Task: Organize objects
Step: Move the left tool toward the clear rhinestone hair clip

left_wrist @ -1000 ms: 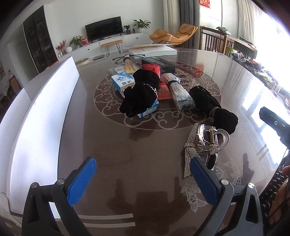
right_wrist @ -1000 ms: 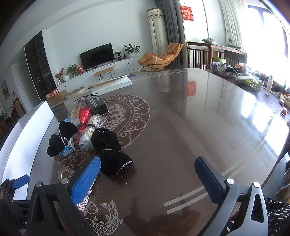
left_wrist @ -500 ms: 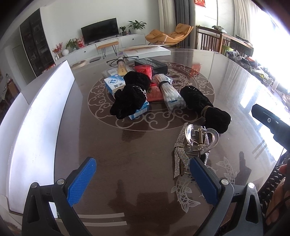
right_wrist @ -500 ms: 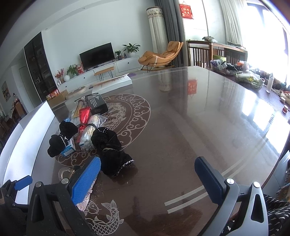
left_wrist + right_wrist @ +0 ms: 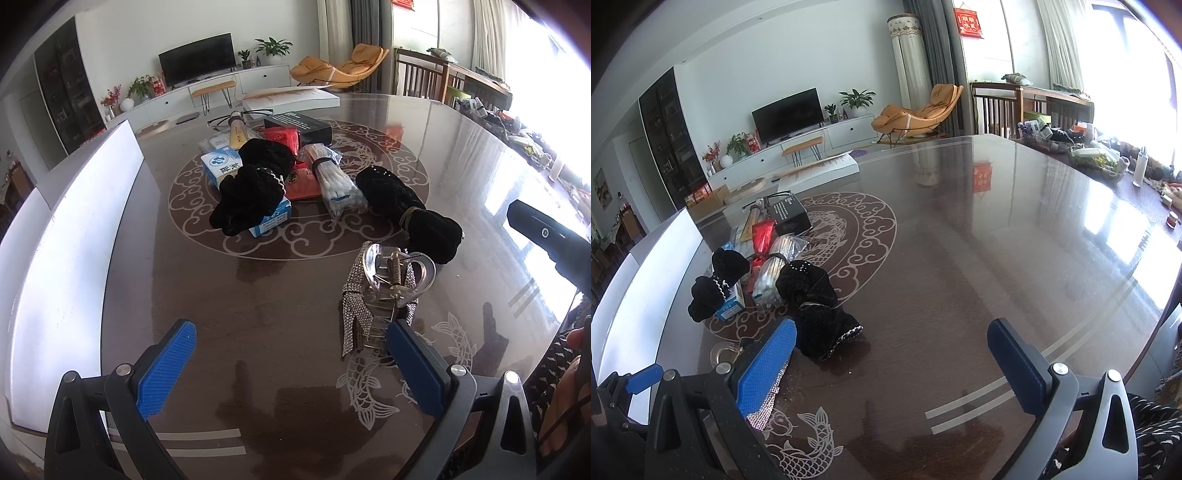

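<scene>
A pile of small objects lies on the dark round table [image 5: 258, 295]: a black scrunchie [image 5: 251, 192] on a blue-white box [image 5: 273, 218], a cotton swab pack [image 5: 336, 184], red packets [image 5: 299, 177], a black box [image 5: 303, 125] and a second black scrunchie [image 5: 410, 214]. A clear hair claw with rhinestone trim [image 5: 384, 291] lies nearest, just beyond my left gripper's right finger. My left gripper [image 5: 291, 362] is open and empty. My right gripper [image 5: 894, 362] is open and empty, with the second scrunchie [image 5: 816, 306] just beyond its left finger.
A white panel [image 5: 74, 236] runs along the table's left edge. The right gripper's body [image 5: 546, 236] shows at the right of the left wrist view. Cluttered items [image 5: 1100, 158] sit at the table's far right side. A TV, cabinet and orange chair stand behind.
My left gripper has drawn back and shifted slightly, so the pile and the hair claw sit a little farther left in view. The right gripper view has hardly changed.
</scene>
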